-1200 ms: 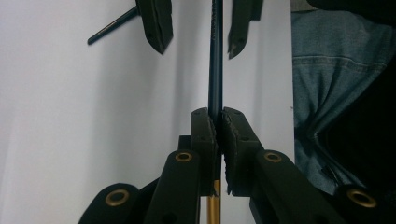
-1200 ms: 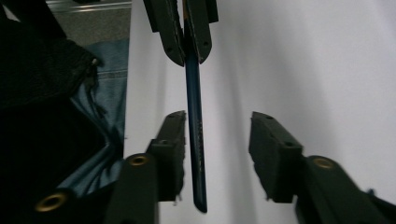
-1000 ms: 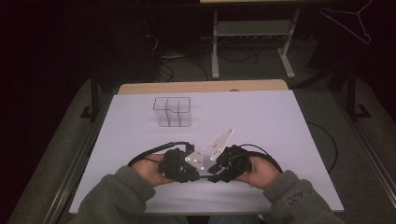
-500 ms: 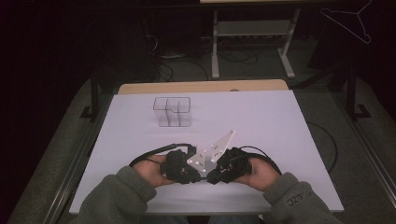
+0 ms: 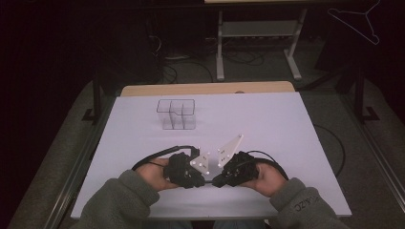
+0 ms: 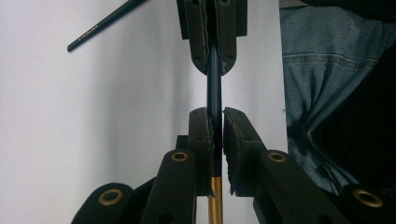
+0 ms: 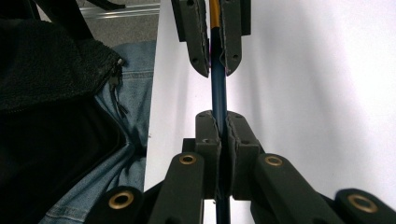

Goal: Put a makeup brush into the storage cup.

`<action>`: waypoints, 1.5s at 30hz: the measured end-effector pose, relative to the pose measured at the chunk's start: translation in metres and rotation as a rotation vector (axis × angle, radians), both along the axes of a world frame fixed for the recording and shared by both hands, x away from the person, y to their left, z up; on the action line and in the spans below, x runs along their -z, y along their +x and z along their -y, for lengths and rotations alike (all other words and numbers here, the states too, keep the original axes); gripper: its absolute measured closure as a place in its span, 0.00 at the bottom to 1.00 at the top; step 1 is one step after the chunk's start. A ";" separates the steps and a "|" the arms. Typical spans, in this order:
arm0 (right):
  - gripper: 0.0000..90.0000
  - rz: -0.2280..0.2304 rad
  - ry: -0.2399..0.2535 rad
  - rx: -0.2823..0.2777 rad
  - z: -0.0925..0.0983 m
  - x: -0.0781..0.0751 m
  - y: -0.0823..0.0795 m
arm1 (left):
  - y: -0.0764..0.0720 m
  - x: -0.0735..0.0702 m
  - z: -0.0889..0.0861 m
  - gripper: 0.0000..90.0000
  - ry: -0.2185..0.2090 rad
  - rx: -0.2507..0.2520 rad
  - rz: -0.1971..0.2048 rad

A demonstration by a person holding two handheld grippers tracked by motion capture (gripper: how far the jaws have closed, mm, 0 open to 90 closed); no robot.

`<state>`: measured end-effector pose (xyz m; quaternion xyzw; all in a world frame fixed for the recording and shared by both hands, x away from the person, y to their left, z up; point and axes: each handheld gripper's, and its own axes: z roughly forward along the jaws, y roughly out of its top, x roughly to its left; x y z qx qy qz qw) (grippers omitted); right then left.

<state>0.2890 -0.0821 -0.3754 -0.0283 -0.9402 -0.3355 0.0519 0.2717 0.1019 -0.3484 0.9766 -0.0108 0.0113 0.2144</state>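
Pen (image 6: 214, 79) clamped by both the left gripper (image 5: 204, 177) and right gripper (image 5: 216, 180) above white table (image 5: 286, 124), dark room behind.

Looks like a lab or recording studio setup, not anyone's home. The white table (image 5: 286, 124) stands alone on grey carpet in a dark room, loose cables (image 5: 239, 57) trail over the floor behind it, a metal equipment stand (image 5: 258, 33) sits further back, and a clear acrylic organizer (image 5: 176, 114) sits on the table.
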 end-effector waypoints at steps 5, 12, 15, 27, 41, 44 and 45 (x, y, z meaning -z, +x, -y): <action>0.94 0.008 0.017 0.008 0.005 -0.003 0.001 | 0.002 0.002 -0.003 0.81 -0.003 -0.011 -0.013; 0.93 0.016 0.022 0.008 0.010 -0.005 -0.001 | 0.004 0.004 -0.010 0.91 -0.016 -0.012 -0.027; 0.92 0.001 0.022 0.001 0.008 -0.004 -0.002 | 0.004 0.005 -0.011 0.93 -0.014 -0.006 -0.044; 0.79 0.019 -0.003 0.000 -0.002 0.001 -0.004 | 0.000 0.006 -0.006 0.93 0.036 0.001 -0.029; 0.93 0.011 -0.012 -0.011 -0.004 0.005 -0.006 | -0.001 0.008 -0.005 0.92 0.044 0.003 -0.033; 0.93 0.014 -0.006 0.001 -0.002 0.005 -0.006 | 0.001 0.007 -0.010 0.82 0.014 -0.026 -0.037; 0.93 0.010 -0.009 0.009 0.000 0.005 -0.006 | 0.001 0.007 -0.013 0.80 0.000 -0.037 -0.043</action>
